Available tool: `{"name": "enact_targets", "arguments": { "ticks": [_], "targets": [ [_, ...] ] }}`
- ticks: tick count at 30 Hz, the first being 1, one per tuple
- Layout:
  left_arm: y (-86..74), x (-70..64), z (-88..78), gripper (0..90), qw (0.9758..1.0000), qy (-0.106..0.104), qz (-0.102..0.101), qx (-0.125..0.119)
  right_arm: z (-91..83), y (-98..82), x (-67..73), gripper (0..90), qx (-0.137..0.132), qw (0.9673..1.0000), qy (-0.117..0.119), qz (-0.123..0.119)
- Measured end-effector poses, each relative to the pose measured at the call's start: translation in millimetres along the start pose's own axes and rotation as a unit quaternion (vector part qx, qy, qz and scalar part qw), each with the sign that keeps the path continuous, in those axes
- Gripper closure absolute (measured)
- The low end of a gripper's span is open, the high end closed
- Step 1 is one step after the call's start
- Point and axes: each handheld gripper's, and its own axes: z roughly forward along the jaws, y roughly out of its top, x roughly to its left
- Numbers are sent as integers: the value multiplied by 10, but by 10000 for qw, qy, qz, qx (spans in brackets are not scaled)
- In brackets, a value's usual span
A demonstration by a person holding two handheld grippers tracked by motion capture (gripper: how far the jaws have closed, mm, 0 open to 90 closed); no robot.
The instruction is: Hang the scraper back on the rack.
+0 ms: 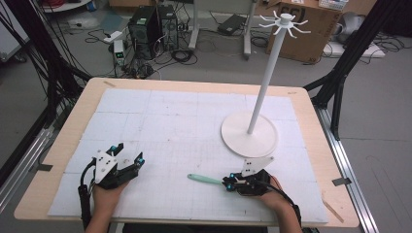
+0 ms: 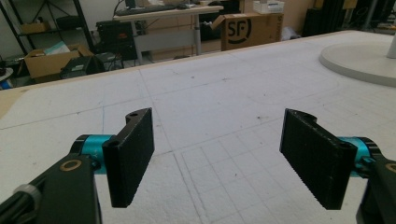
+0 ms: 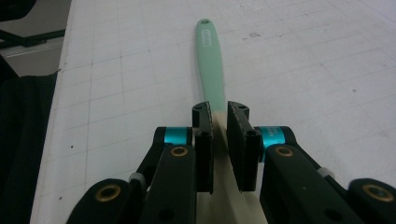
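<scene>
This is a lab or workshop: computer towers (image 1: 154, 30) and loose cables (image 1: 29, 58) lie on the grey floor, with cardboard boxes (image 1: 311, 29) and desks behind.

Right gripper (image 3: 220, 135) — jaws closed on a utensil (image 3: 210, 70): mint-green handle with a hole at its far end, cream section between the pads, extending away over the white gridded mat (image 3: 303, 70).

Wooden desk (image 1: 311, 104) carries a white gridded mat (image 1: 175, 121); beyond the right jaws stands a white hook stand (image 1: 249, 133), while a mint-handled utensil (image 1: 204, 179) lies between them.
</scene>
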Motion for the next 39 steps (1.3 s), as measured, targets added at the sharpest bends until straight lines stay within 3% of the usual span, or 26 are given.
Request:
{"name": "enact_targets", "arguments": {
  "ticks": [8,18,28,39],
  "targets": [
    [0,0,1,267,10000,0,8,0,-22,-9,-5,824,-105,9999,-70,63],
    [1,4,0,267,10000,-8,-2,20,-87,-39,-25,823,-457,9986,-127,222],
    [4,6,11,268,10000,4,-29,59,-173,-89,-37,823,-930,9936,-436,473],
    [5,1,15,267,10000,22,-30,68,-253,-137,-29,822,-1379,9836,-938,685]
  ]
}}
